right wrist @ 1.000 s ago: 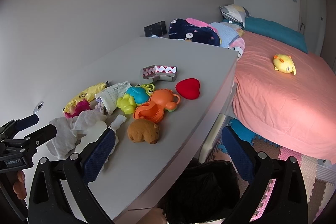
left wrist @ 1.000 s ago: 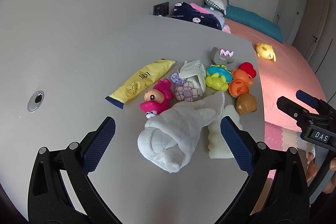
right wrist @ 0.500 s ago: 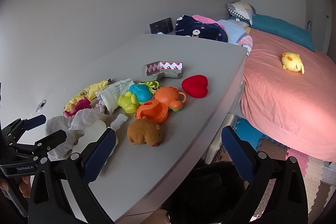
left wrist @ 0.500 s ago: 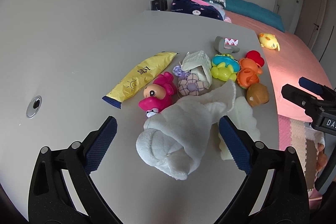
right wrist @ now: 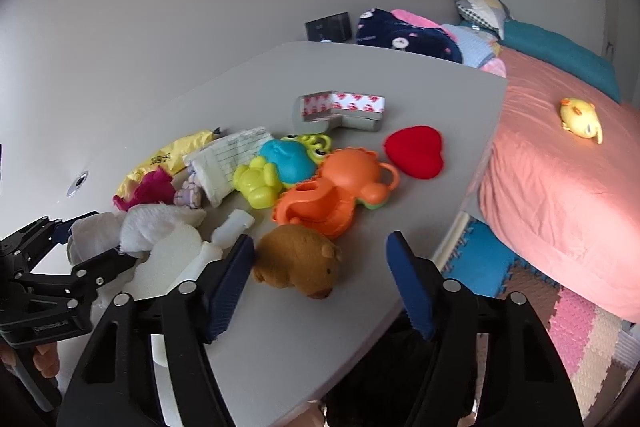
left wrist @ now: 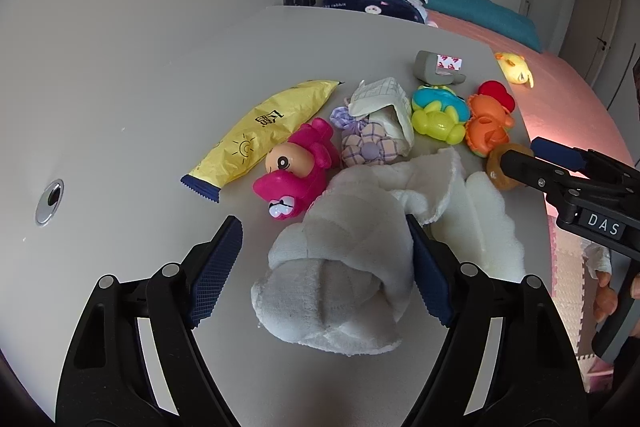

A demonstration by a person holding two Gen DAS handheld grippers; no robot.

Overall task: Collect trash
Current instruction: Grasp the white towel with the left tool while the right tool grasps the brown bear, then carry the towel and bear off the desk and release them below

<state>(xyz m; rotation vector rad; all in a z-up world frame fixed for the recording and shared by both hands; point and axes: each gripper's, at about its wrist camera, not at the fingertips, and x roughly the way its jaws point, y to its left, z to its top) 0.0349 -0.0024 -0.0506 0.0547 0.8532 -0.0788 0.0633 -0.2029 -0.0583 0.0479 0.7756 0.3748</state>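
Both pads of the left gripper (left wrist: 324,263) have narrowed around the white crumpled tissue (left wrist: 344,267), one pad touching it. Grasping step, I judge; next, close fully and lift. The right gripper (right wrist: 320,279) hovers wide, empty.

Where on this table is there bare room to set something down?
Bare table lies left of the yellow wrapper, around the metal grommet, and behind the corner guard. The middle is crowded, from white cloth to red heart.
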